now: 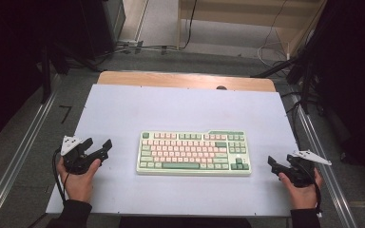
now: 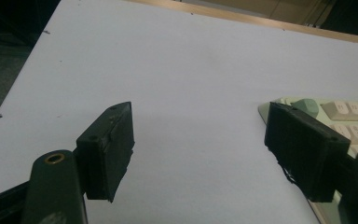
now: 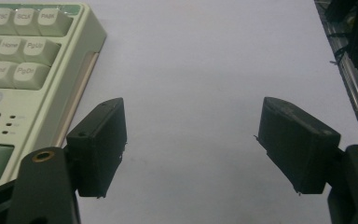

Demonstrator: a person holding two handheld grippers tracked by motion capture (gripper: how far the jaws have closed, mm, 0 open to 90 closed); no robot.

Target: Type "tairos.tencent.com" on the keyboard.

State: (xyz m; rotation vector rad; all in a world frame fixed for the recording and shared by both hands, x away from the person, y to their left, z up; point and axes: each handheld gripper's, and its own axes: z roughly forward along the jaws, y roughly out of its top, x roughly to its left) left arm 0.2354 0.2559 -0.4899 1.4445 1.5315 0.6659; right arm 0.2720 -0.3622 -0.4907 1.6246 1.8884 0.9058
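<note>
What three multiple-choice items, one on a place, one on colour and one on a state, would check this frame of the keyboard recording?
1. Where does the keyboard lie on the white table top?
A. between the two grippers
B. at the far left corner
C. on the floor

2. Which colours are its keys?
A. black and red
B. pink, cream and green
C. blue and yellow

3. How do the jaws of the left gripper and the right gripper stand?
A. both shut on the keyboard
B. left shut, right open
C. both open, holding nothing

Answers:
1. A, since the high view shows a gripper off each end of it.
2. B, as pink and cream keys fill the middle, with green ones at the edges.
3. C, as each gripper view shows bare table top between wide-apart jaws.
</note>
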